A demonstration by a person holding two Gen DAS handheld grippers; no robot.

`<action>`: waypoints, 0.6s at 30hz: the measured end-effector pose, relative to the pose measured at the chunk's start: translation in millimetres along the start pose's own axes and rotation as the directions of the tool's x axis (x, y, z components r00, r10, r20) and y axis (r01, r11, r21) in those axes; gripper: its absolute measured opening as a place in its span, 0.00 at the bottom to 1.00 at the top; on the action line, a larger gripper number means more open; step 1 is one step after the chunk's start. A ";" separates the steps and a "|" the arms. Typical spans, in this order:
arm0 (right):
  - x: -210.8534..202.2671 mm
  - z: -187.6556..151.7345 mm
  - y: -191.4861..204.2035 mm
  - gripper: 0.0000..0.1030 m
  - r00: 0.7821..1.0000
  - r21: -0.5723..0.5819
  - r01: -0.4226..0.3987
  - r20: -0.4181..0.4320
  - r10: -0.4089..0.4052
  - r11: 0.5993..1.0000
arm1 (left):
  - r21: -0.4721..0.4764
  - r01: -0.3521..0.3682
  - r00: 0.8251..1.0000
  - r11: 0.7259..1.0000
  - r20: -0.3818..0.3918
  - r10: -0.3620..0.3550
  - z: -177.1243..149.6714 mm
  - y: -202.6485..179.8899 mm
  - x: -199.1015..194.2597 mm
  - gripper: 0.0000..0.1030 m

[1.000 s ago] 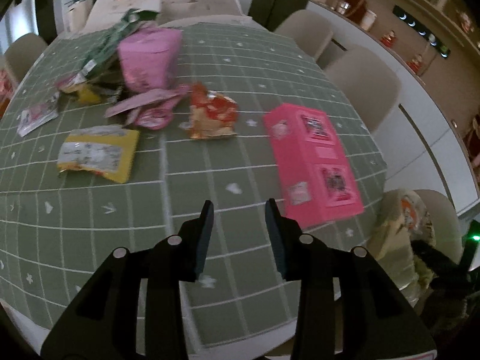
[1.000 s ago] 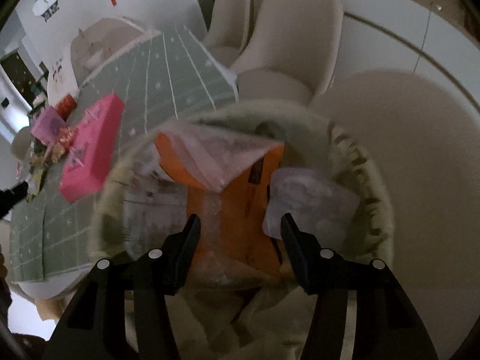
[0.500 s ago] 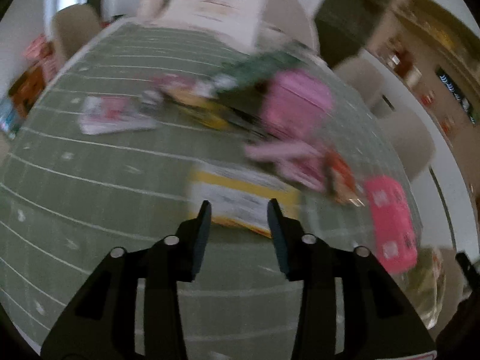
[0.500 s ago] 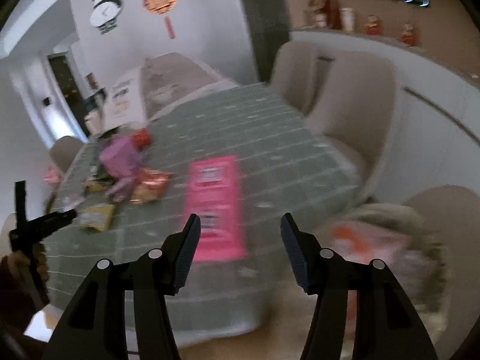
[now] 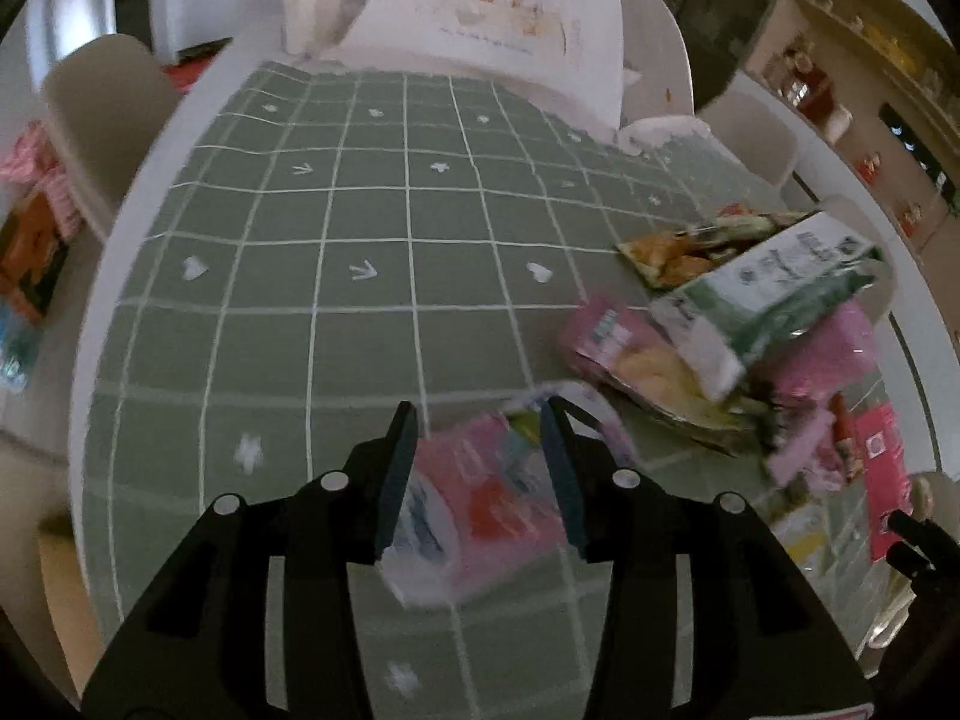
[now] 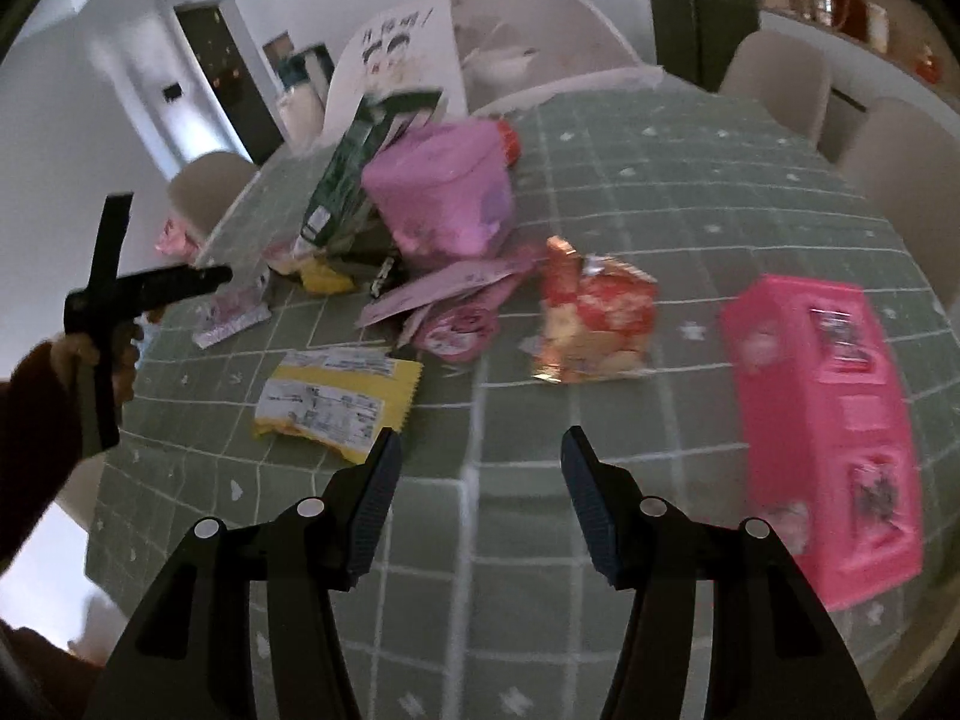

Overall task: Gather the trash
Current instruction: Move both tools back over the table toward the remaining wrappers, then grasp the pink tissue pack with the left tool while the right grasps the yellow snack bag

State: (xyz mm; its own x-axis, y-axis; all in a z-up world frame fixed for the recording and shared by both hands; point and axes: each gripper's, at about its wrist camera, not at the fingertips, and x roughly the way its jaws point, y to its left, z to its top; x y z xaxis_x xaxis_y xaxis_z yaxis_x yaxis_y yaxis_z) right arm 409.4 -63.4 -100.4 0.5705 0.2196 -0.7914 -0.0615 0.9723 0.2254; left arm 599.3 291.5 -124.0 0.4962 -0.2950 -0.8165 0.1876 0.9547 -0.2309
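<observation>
I could read no word or number anywhere. The white board (image 5: pixel 510 6) behind the table's far edge carried a hand-lettered line above two cartoon faces, too small to make out. The yellow wrapper (image 6: pixel 336 396) and green-and-white bag (image 5: pixel 774 294) bore printed panels, and the pink box (image 6: pixel 834 420) had labels, all blurred.

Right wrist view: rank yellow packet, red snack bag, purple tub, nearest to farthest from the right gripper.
From the right gripper:
1. Yellow packet, just ahead-left of the left fingertip, flat on the cloth.
2. Red snack bag, ahead and slightly right, mid-table.
3. Purple tub, farthest, ahead-left, beside the green carton.
</observation>
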 end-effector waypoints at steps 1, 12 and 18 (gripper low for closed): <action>3.8 1.0 3.0 0.51 1.000 -0.001 0.003 -0.007 -0.003 1.000 | 0.005 0.010 1.000 1.000 -0.021 -0.010 2.1 4.2 8.5 0.40; 42.8 32.0 61.4 0.52 0.986 -0.272 -0.164 -0.084 0.146 0.948 | 0.001 0.111 0.985 0.994 -0.136 -0.110 -53.4 -11.3 -15.2 0.41; 85.3 39.5 89.6 0.52 0.978 -0.422 -0.202 -0.136 0.159 0.884 | -0.005 0.066 0.989 0.998 -0.131 -0.066 -79.2 -19.3 -31.7 0.42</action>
State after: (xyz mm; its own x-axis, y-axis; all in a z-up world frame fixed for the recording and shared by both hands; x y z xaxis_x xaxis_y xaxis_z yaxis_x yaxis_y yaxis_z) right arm 484.9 39.2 -125.3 0.4370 0.3804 -0.8151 -0.5152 0.8486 0.1198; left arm 512.7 285.6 -135.5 0.3678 -0.3495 -0.8617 0.2151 0.9335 -0.2868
